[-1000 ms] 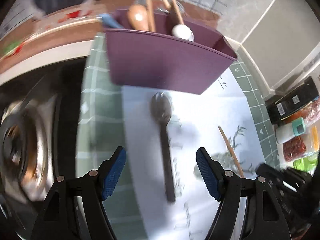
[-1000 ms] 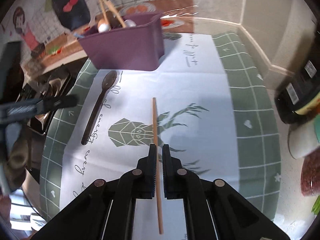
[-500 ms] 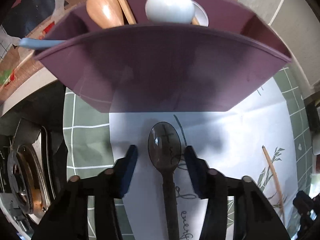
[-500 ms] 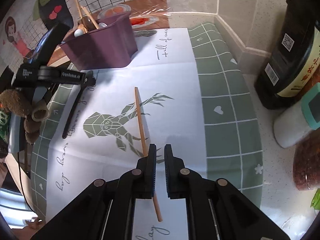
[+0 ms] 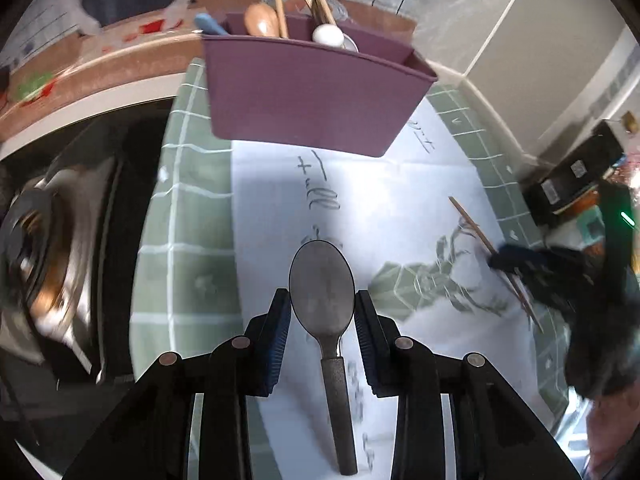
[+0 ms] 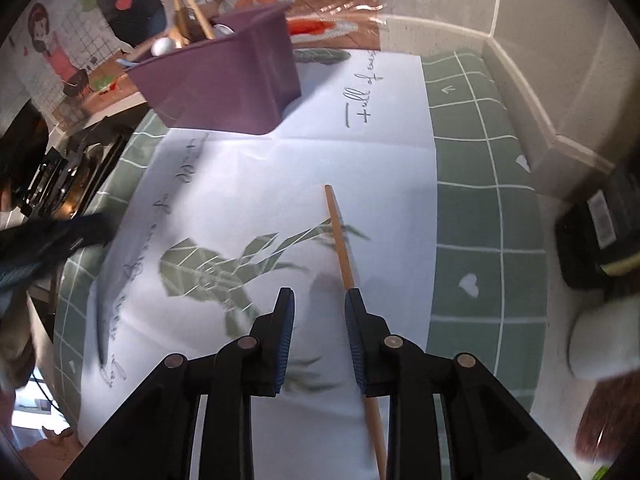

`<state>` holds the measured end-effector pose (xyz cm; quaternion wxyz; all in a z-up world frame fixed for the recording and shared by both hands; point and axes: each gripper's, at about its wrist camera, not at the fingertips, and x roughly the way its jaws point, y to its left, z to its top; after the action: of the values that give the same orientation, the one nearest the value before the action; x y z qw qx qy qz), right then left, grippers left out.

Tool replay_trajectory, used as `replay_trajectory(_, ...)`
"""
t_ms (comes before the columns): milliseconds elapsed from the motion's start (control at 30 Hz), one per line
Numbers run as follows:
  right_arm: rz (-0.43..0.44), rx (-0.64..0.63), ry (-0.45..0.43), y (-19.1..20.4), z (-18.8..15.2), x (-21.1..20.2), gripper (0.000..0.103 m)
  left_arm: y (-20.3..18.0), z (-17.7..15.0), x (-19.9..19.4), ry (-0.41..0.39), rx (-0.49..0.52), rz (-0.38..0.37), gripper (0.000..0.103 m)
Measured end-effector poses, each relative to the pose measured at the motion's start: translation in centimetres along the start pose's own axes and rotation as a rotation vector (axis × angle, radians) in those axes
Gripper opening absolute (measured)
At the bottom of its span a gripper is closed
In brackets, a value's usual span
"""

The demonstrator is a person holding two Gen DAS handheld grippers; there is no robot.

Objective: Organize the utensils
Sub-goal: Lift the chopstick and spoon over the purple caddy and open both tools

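Now my left fingers (image 5: pixel 322 308) clasp the dark spoon (image 5: pixel 322 280) by its bowl, lifted above the printed mat (image 5: pixel 400 184) before the purple caddy (image 5: pixel 312 92). My right fingers (image 6: pixel 319 302) have just been opening — narrowly apart, nothing between them, the wooden chopstick (image 6: pixel 340 248) beside 1 pad.

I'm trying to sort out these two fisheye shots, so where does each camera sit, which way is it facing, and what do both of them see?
Left wrist: on the left gripper, looking steeply down along its blue-padded fingers, which hold the dark spoon; purple caddy ahead.
Right wrist: on the right gripper, also angled down, jaws open beside the chopstick on the printed mat.
Shared: caddy, mat, chopstick; each view catches the other gripper, blurred, at its edge.
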<state>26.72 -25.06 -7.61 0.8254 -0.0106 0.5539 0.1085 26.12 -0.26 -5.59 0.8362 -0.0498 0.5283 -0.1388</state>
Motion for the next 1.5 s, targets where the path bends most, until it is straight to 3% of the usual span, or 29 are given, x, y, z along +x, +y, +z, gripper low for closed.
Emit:
replay_trajectory(167, -0.025, -0.009, 0.037, -1.1, 1.3, 1.5, 0.024, 0.0, -2.4, -2.2, -0.035, -0.022, 0.016, 0.034)
replay_trajectory(233, -0.075, -0.027, 0.056, -0.7, 1.4, 1.6, 0.007, 0.6, -3.1, -2.7, -0.039, -0.036, 0.007, 0.034)
replay_trajectory(300, -0.105, -0.023, 0.047, -0.4, 1.2, 1.4, 0.005, 1.2, -3.3, -2.9, -0.032, -0.047, -0.018, 0.034)
replay_trajectory(500, 0.009, 0.013, -0.045, 2.6, -0.3, -2.9, 0.004, 1.7, -4.3, -4.7, -0.079, -0.043, -0.006, 0.034)
replay_trajectory(633, -0.015, -0.023, -0.161, 6.3, -1.8, -6.7, 0.004, 1.8, -4.6, -5.5, -0.089, -0.050, -0.049, 0.034)
replay_trajectory(800, 0.066, -0.020, -0.184, 9.1, -3.4, -8.2, 0.004, 1.1, -4.9, -7.4, -0.149, -0.013, -0.025, 0.033)
replay_trajectory(1033, 0.078, -0.017, -0.255, 11.0, -3.6, -11.5, 0.004, 0.5, -4.4, -11.7, -0.241, 0.035, -0.040, 0.033)
replay_trajectory(1200, 0.043, -0.065, -0.389, 11.8, -1.6, -17.8, 0.004, -0.6, -1.3, -17.8, -0.364, 0.134, -0.015, 0.033)
replay_trajectory(1500, -0.103, -0.158, -0.681, 14.2, 7.9, -31.0, 0.004, -3.7, 8.4, -28.7, -0.653, 0.258, 0.068, 0.033)
